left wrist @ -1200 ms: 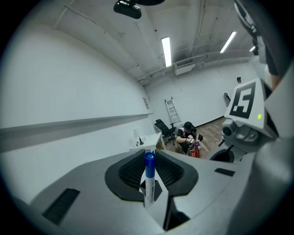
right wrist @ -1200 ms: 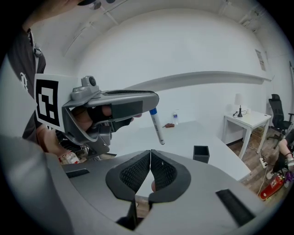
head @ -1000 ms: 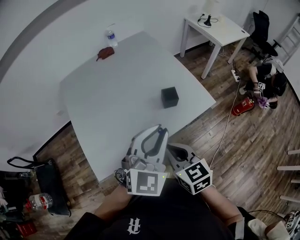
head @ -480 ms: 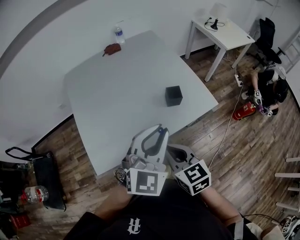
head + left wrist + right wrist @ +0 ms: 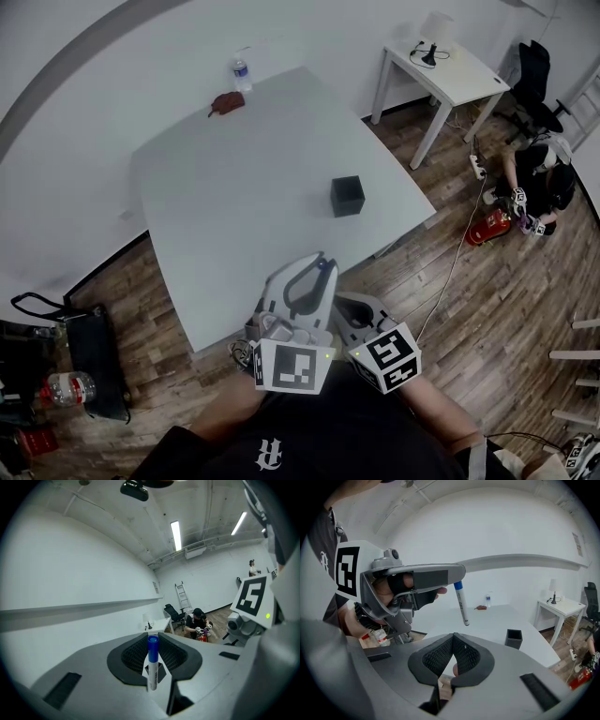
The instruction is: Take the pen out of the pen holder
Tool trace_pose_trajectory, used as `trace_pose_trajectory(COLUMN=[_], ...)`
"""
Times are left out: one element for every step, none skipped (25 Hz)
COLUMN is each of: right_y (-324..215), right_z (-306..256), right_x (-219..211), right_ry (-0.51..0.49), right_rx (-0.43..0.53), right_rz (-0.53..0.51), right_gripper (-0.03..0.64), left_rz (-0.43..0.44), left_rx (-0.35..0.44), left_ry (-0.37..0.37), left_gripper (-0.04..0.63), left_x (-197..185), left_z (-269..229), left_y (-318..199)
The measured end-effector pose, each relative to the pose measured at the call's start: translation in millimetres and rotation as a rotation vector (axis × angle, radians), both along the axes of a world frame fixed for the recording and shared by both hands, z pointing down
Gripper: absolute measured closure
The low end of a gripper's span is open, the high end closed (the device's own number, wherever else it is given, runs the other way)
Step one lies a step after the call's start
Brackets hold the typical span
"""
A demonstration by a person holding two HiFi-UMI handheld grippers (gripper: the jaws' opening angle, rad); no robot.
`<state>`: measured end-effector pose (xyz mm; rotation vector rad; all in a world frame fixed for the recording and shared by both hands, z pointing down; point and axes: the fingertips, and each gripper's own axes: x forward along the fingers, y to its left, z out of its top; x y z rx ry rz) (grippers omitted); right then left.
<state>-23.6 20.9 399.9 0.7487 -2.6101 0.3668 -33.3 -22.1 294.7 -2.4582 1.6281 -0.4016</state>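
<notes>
The black square pen holder (image 5: 347, 196) stands on the white table (image 5: 234, 187) near its right edge; it also shows in the right gripper view as the pen holder (image 5: 513, 638). My left gripper (image 5: 153, 654) is shut on a white pen with a blue cap (image 5: 152, 667), held upright. Seen from the right gripper view, the pen (image 5: 461, 604) hangs from the left gripper (image 5: 457, 576) well in front of the table. Both grippers are close to my body, off the table's near edge: the left gripper (image 5: 322, 266) and the right gripper (image 5: 349, 307). My right gripper (image 5: 453, 649) is shut with nothing in it.
A water bottle (image 5: 242, 73) and a small red-brown object (image 5: 226, 102) sit at the table's far edge. A small white table (image 5: 455, 70) stands at the back right. A person (image 5: 539, 173) crouches by a red extinguisher (image 5: 487, 225). A black bag (image 5: 94, 366) lies on the floor.
The head view has shifted slightly, so the table sits a little differently in frame. Both grippers stay where they were, with the pen still held.
</notes>
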Motion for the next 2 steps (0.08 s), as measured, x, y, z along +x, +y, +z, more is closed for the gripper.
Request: trace_pose_trajectory(right_y=[0.0, -0.1], right_z=[0.0, -0.1], right_x=[0.5, 1.0], right_ry=[0.000, 0.001], right_rx=[0.001, 0.001], right_rz=[0.000, 0.000], right_gripper=[0.603, 0.603], left_rz=[0.001, 0.001], left_rx=[0.000, 0.001], left_ry=[0.000, 0.000], left_gripper=[0.526, 0.526], left_x=[0.8, 1.5], left_z=[-0.3, -0.6], left_y=[0.0, 0.0])
